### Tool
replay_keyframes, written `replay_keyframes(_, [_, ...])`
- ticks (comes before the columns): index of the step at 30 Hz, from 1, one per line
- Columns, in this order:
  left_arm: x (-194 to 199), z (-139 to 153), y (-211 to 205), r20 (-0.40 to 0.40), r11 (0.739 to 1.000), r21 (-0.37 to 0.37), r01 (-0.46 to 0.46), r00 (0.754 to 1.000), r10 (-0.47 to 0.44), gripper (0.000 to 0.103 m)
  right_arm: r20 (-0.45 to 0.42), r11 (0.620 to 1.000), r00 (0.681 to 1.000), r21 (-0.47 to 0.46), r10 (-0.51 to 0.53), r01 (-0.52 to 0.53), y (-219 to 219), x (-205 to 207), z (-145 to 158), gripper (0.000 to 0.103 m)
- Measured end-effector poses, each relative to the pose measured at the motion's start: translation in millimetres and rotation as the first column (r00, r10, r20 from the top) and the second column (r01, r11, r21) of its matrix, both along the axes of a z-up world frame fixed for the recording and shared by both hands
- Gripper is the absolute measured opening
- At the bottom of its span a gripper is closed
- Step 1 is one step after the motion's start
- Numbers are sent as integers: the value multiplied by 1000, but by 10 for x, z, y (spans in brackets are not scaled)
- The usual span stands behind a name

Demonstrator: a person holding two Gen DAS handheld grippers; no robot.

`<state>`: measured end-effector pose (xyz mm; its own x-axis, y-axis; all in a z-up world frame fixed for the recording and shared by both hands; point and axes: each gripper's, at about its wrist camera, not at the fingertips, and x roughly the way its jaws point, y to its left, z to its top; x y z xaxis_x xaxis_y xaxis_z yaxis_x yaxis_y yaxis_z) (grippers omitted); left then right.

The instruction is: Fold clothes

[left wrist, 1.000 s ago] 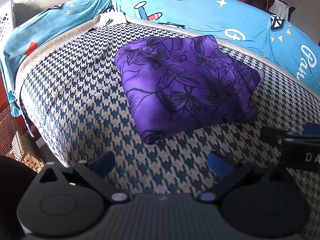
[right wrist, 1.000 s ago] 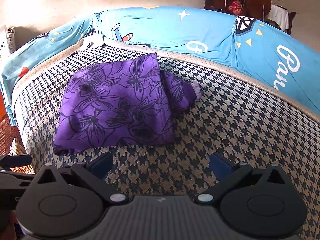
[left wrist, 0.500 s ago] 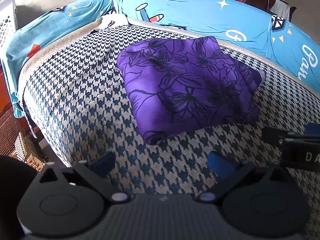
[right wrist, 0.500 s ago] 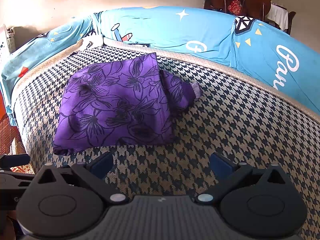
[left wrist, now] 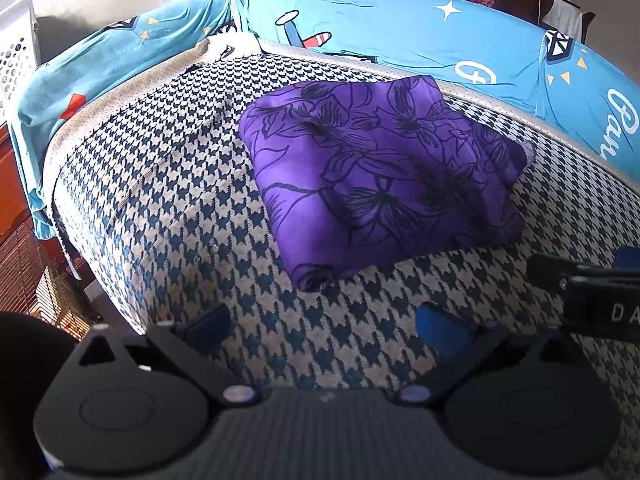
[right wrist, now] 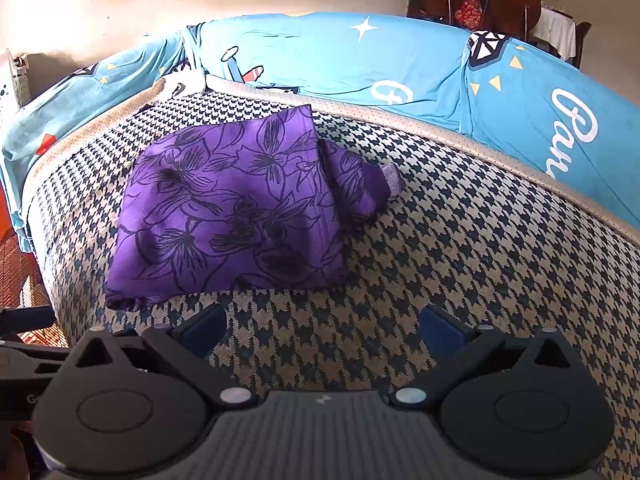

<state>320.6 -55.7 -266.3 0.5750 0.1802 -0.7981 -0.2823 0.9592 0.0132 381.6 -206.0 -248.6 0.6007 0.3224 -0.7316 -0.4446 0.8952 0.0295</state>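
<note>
Garment, purple with black floral print (left wrist: pixel 380 176), is lying folded into a compact rectangle on the houndstooth cover (left wrist: pixel 168 184), near the blue printed sheet (left wrist: pixel 400 28) at the far edge. One loose end (right wrist: pixel 390 178) is sticking out on its right side. Left gripper (left wrist: pixel 322 322) is hovering short of the near edge, jaws spread wide, gripping nothing. Right gripper (right wrist: pixel 322 328) is hanging likewise, wide apart and empty. Folding is appearing nearly complete; tucking that end is seemingly what is remaining.
</note>
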Motion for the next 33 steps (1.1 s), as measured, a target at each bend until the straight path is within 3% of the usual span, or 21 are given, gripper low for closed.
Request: replay_keyframes(33, [-22, 39, -16, 2, 1000, 17, 0, 1000, 0, 103, -1, 1000, 1000, -2, 3, -3, 1, 5, -3, 103])
